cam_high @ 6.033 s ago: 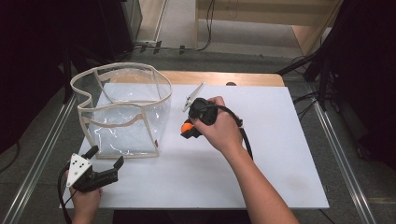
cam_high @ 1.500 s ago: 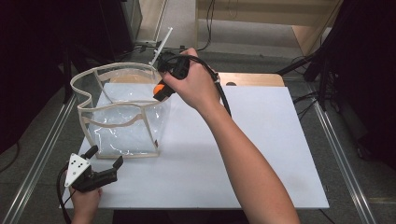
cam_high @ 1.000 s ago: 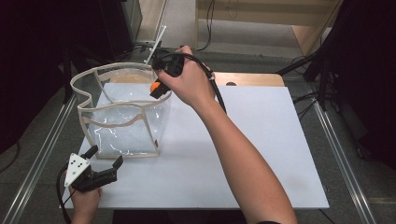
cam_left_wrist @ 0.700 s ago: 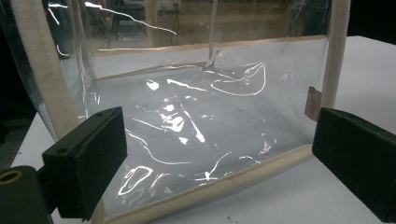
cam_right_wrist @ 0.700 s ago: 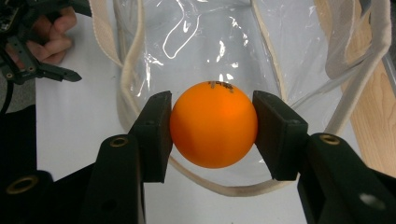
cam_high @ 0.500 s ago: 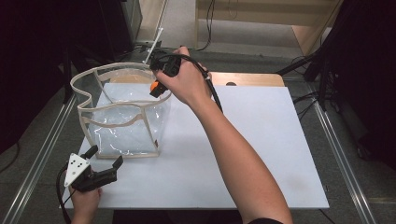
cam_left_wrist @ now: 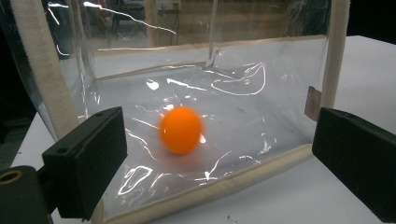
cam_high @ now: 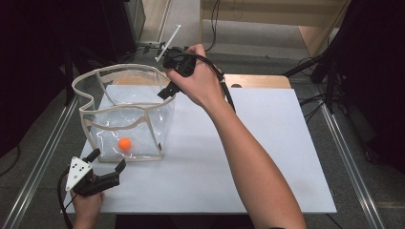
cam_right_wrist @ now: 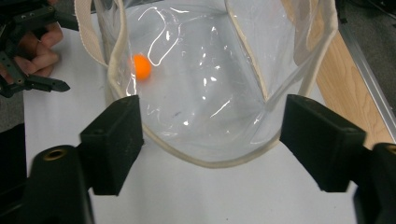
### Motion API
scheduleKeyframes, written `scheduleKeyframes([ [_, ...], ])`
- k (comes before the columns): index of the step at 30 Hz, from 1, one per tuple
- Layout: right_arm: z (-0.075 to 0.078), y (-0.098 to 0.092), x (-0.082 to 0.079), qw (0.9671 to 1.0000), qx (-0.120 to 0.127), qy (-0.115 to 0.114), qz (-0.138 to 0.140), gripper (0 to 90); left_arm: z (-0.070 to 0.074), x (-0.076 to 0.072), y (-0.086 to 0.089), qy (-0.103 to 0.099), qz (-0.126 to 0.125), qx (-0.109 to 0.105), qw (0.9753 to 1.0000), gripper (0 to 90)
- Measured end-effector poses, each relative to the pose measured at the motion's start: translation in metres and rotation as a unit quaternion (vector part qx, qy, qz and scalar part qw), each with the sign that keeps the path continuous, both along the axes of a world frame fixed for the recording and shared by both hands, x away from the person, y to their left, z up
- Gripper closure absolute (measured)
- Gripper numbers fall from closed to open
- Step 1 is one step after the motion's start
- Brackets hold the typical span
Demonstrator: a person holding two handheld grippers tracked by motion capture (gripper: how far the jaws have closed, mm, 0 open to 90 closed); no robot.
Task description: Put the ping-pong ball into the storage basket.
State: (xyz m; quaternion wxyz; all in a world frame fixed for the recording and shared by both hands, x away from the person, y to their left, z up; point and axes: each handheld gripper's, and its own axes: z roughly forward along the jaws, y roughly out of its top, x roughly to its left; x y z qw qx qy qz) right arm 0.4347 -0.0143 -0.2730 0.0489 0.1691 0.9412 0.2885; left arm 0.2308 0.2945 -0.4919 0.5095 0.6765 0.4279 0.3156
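Orange ball [cam_high: 124,143] on the floor of a clear plastic bag [cam_high: 157,125] with cream fabric trim, near the bag's front wall; in the left gripper view the ball [cam_left_wrist: 181,129] appears blurred behind the transparent front panel, between that gripper's two jaws but inside the bag and untouched by them. The bag stands upright and open-topped on the left half of a white table [cam_high: 267,157]. Right gripper [cam_high: 168,76] held above the bag's rear right rim, jaws spread wide and holding nothing; its own view looks down through the bag mouth [cam_right_wrist: 210,161], with the ball [cam_right_wrist: 141,66] at the upper left and the trimmed rim running between the jaws. A thin white rod [cam_high: 168,42] projects up and away from this gripper toward the floor beyond the table. Left gripper [cam_high: 107,168] low at the front left corner of the table, just in front of the bag, jaws wide apart and empty, with a grey three-cornered plate on top. The bag's clear wall and its bottom seam [cam_left_wrist: 219,186] stand between the left jaws and the ball. A strip of bare wood [cam_high: 258,81] shows at the table's far edge, behind the white surface.
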Motion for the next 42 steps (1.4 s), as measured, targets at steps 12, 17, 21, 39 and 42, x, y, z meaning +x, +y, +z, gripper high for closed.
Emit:
scheduleKeyframes([
  [12,-0.015,-0.019,-0.009,0.9996,0.016,0.013,-0.018,0.0,0.0,0.0,0.0,0.0,0.0,0.001,1.0,3.8],
  [17,-0.024,-0.023,-0.014,0.9994,0.005,0.031,-0.013,0.0,0.0,0.0,0.0,-0.002,0.0,0.0,1.0,3.8],
  [21,-0.032,-0.029,-0.017,0.9993,0.008,0.029,-0.022,0.0,0.0,0.0,0.0,-0.001,0.001,0.0,1.0,3.8],
  [39,-0.059,-0.052,-0.034,0.9989,0.013,0.028,-0.035,0.0,0.0,0.0,0.0,0.0,0.0,0.001,1.0,3.7],
  [42,-0.064,-0.056,-0.037,0.9985,0.013,0.032,-0.043,0.0,0.0,0.0,0.0,0.0,0.0,0.002,1.0,3.8],
])
